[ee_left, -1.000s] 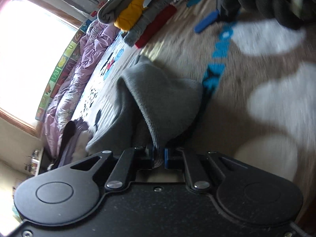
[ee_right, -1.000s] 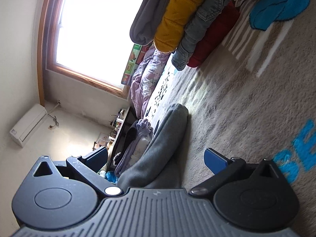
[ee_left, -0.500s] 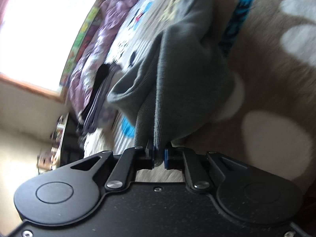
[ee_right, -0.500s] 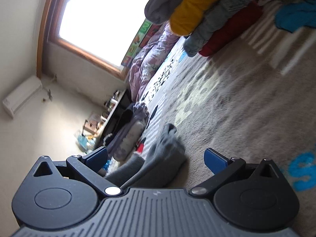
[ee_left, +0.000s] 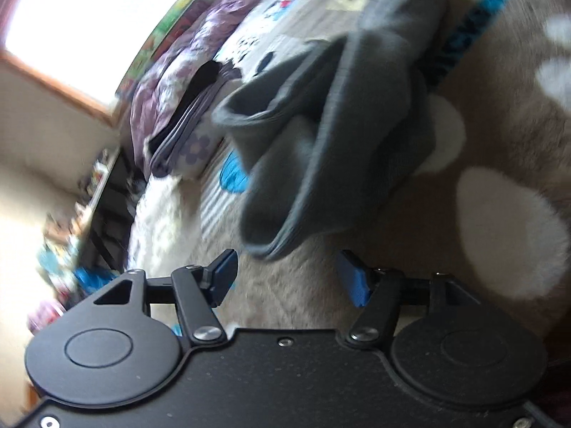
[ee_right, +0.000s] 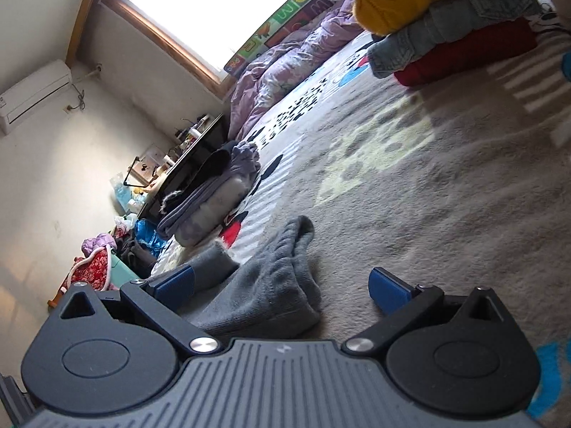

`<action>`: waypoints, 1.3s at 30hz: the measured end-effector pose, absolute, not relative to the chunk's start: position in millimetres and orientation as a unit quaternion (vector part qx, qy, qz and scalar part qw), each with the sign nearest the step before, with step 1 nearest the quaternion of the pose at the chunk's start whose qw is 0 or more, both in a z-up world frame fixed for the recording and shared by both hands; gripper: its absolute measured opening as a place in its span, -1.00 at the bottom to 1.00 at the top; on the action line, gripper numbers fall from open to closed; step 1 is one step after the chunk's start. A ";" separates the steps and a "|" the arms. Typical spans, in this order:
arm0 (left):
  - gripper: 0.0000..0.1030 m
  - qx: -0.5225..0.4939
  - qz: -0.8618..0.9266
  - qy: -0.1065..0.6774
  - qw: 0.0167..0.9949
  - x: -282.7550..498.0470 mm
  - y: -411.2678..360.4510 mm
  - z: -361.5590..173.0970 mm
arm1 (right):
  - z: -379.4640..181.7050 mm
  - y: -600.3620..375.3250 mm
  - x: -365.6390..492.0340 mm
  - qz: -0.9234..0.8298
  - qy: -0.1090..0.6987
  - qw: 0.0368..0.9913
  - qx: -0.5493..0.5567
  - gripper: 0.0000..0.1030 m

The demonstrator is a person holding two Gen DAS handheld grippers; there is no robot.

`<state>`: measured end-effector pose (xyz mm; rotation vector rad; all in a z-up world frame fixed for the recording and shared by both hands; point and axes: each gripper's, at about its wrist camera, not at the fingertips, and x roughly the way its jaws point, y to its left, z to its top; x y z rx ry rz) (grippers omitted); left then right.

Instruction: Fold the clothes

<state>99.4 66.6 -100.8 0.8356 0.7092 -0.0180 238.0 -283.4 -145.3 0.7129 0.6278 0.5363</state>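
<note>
Left hand-held gripper (ee_left: 289, 276): jaws spread apart, blue pads (ee_left: 225, 273) bare, nothing clamped. Grey garment (ee_left: 342, 135) just ahead of the fingertips, apart from both pads, bunched in loose folds on the beige blanket (ee_left: 499, 135); picture blurred, so whether its near hem touches the blanket cannot be told. White spots (ee_left: 510, 228) and blue lettering (ee_left: 467, 35) on the blanket to the right of the garment.

Right hand-held gripper (ee_right: 282, 287): jaws likewise wide apart, empty. Same garment (ee_right: 271, 289) lying crumpled on the blanket (ee_right: 446, 178) between the two fingers, closer to the left one, ribbed cuff pointing away from the camera; contact with the left pad (ee_right: 175, 287) not clear.

Farther off in the right view: folded stack (ee_right: 460, 18) of grey, yellow, denim and red pieces, top right, well apart from the garment. Smaller pile (ee_right: 214, 192) of grey and pale pieces near the bed's far edge. Purple quilt (ee_right: 285, 67) under the window (ee_right: 214, 3). Air conditioner (ee_right: 32, 89) high on the wall, upper left.
</note>
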 end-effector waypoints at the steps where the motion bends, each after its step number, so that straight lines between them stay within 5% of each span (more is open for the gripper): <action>1: 0.24 0.368 -0.008 0.342 0.865 99.1 72.7 -92.8 | -145.4 -281.4 239.2 0.257 0.299 0.855 0.337 0.99; 5: 0.25 0.282 -0.024 0.353 0.892 111.1 86.4 -77.9 | -145.3 -271.8 242.7 0.263 0.303 0.857 0.325 0.90; 9: 0.23 0.225 -0.045 0.360 0.904 128.8 92.8 -71.8 | -145.6 -261.4 243.9 0.281 0.308 0.853 0.313 0.52; 14: 0.22 0.152 -0.070 0.368 0.915 150.9 100.7 -64.2 | -146.9 -252.8 246.3 0.285 0.312 0.857 0.295 0.42; 18: 0.22 0.093 -0.091 0.372 0.919 168.6 107.1 -58.1 | -148.3 -256.1 246.5 0.293 0.314 0.848 0.311 -0.09; 21: 0.22 0.055 -0.096 0.383 0.917 183.8 113.3 -60.5 | -144.2 -259.9 241.9 0.297 0.296 0.848 0.323 -0.27; 39: 0.22 -0.219 -0.111 0.391 0.887 192.0 147.5 -62.8 | -123.0 -382.3 195.4 0.185 0.187 0.865 0.428 -0.32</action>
